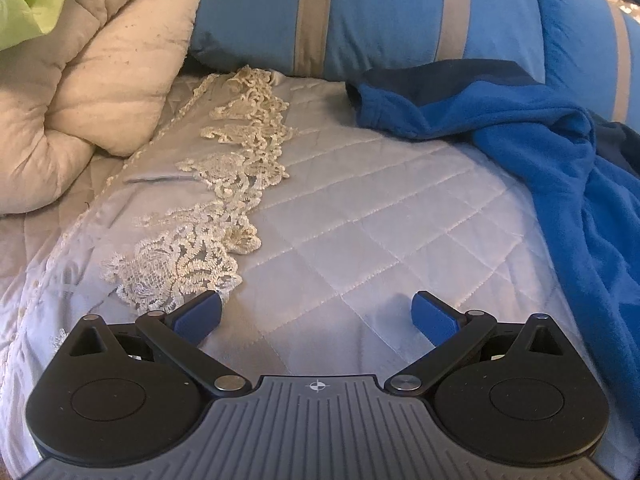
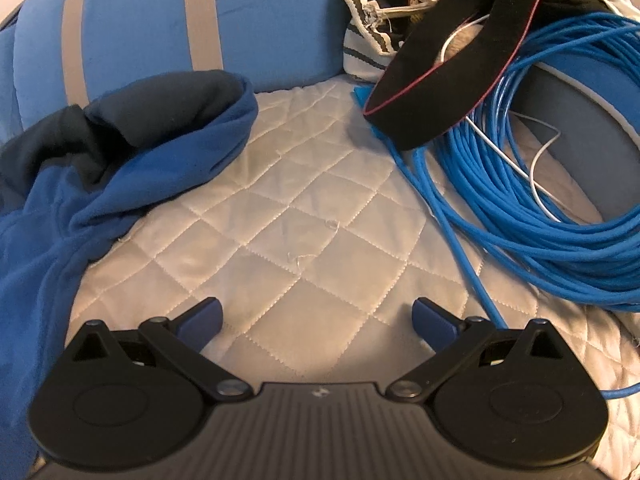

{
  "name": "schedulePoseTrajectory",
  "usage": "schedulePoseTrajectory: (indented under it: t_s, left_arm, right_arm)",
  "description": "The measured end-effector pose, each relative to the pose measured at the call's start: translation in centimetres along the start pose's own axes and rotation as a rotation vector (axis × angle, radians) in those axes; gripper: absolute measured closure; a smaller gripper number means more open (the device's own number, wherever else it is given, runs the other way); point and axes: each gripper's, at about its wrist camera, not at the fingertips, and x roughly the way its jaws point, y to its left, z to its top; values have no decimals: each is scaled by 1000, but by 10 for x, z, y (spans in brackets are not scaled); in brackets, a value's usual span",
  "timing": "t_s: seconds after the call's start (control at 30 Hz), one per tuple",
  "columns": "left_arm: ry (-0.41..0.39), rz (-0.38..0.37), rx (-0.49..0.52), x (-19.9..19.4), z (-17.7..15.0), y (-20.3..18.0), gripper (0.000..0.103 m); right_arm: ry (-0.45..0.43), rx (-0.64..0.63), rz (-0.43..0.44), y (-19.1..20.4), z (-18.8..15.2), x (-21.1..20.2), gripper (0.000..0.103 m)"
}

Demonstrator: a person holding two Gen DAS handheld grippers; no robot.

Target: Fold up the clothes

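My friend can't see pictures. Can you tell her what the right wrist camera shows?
An open tool hovers over a white quilted bedspread, holding nothing. A crumpled blue fleece lies to its left, and a coil of blue cable to its right, with a striped blue pillow behind.

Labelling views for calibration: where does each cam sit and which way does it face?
Left wrist: on the left gripper, facing forward over the quilted bedspread; lace trim left, blue fleece garment right; open fingers show.
Right wrist: on the right gripper, fleece left, blue cable coil right; open fingers show.
Shared: fleece, bedspread, striped blue pillow.
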Motion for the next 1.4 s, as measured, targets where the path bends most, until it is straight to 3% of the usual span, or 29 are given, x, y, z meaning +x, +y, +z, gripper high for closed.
schedulePoseTrajectory:
  t_s: [0.27,0.5,0.7,0.87,1.4]
  left_arm:
    - [-24,2,-12,-5,-7,-4,0]
    - [5,0,-11,-6,-2,-3,0]
    - [-6,-39,-63,-16,-1,3,0]
    - [-33,-53,-92,-30,-1,9,0]
    - [-206,-96,-27,-111,18,5,0]
  right_arm:
    - [6,1,-9,1,-1,-4,0]
    - [12,25,-49,7,-1,-12,0]
    - [-16,11,-61,11,6,-33,0]
    - [-42,-11,-78,17,12,-54,0]
    - [-122,-131,-61,41,12,-131,0]
